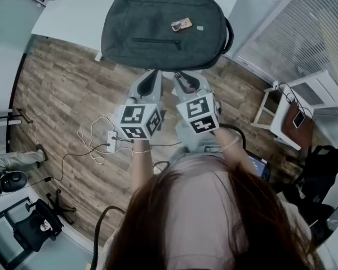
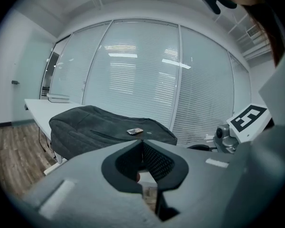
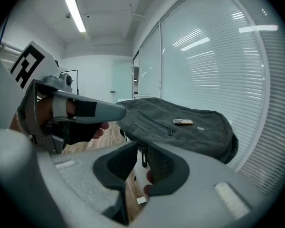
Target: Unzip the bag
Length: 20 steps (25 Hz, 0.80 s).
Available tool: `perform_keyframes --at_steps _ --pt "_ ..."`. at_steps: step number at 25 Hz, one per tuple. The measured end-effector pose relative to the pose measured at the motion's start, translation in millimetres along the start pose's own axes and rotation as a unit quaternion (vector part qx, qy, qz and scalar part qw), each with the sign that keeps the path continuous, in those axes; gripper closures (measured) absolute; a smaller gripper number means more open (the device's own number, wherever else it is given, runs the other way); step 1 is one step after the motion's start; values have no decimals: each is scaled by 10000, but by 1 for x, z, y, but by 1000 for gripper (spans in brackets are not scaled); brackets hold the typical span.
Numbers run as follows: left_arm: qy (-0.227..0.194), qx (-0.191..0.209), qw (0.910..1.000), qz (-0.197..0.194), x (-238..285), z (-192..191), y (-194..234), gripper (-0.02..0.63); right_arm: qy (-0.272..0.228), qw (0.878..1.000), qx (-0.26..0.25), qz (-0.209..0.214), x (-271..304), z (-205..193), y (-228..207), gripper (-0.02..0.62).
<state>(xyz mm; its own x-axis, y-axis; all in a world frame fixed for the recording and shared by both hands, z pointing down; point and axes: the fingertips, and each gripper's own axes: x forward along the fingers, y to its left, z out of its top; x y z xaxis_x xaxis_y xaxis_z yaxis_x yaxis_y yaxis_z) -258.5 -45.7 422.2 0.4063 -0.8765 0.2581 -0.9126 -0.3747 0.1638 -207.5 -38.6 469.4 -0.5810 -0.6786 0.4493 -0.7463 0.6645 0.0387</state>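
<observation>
Approach step, we judge: left gripper point(image 2: 142, 142), fingers clenched and empty; right gripper point(image 3: 142, 144), fingers slightly parted, zipper pull point(image 3: 143, 157) visible through their gap, ungripped; bag point(image 3: 180, 129) just ahead of both, on the surface point(image 1: 73, 10); next we would clamp the right fingers on that pull.

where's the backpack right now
The backpack lies flat on the white table at the head view's top centre, its near edge just ahead of the left gripper and right gripper.
</observation>
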Motion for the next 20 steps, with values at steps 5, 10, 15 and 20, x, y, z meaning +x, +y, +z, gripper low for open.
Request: perform_keyframes --at_steps 5,10,15,20 --pt "159 -50 9999 -27 15 -12 8 595 310 9995 -40 -8 13 -15 -1 523" --pt "330 -84 9994 -83 29 -24 12 595 502 9987 -80 -80 23 -23 -2 523" --pt "436 -137 9989 -98 37 -32 15 595 641 9978 -87 -138 27 -26 -4 523" --pt "473 -73 9988 -125 46 -32 17 597 808 9964 -152 -211 31 -27 -3 523"
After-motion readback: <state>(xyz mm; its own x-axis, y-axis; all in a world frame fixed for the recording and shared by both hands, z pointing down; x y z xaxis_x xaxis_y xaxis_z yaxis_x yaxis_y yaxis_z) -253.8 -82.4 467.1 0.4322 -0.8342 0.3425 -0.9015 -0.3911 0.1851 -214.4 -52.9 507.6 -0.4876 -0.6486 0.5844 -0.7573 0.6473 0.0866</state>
